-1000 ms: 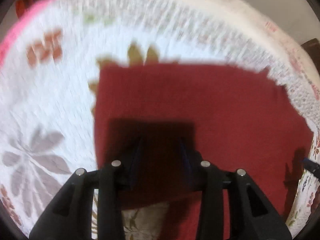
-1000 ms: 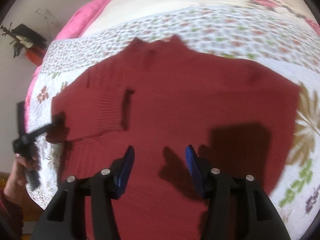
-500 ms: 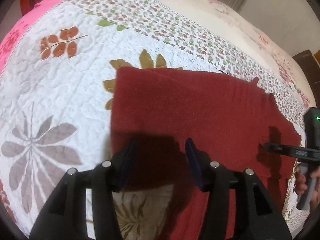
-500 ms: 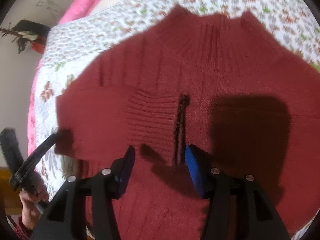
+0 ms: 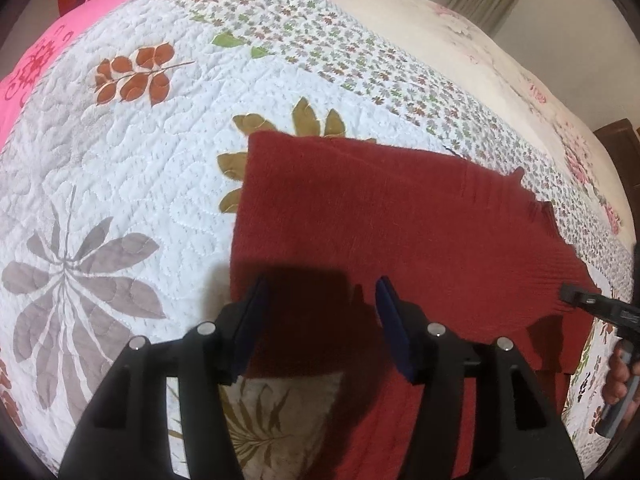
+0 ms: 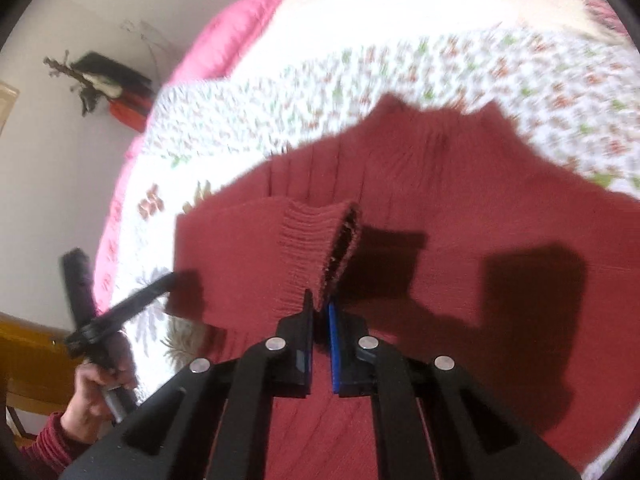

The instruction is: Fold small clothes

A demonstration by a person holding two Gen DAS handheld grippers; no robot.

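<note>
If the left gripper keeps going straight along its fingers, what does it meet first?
Most likely the red sweater: the open left gripper points onto its folded panel, with nothing between. Height above the fabric is unclear.

The left gripper is matte black plastic, with 2 angular arms splaying into a wide frame; 4 round silver screw heads sit in a row across it; its fingers carry dark blue pads. The right gripper is of the same build, black with 4 silver screws; 1 pad shows bright blue, the other darker. The left hand grips a black handle with a grey part below; its sleeve is dark red ribbed knit.
</note>
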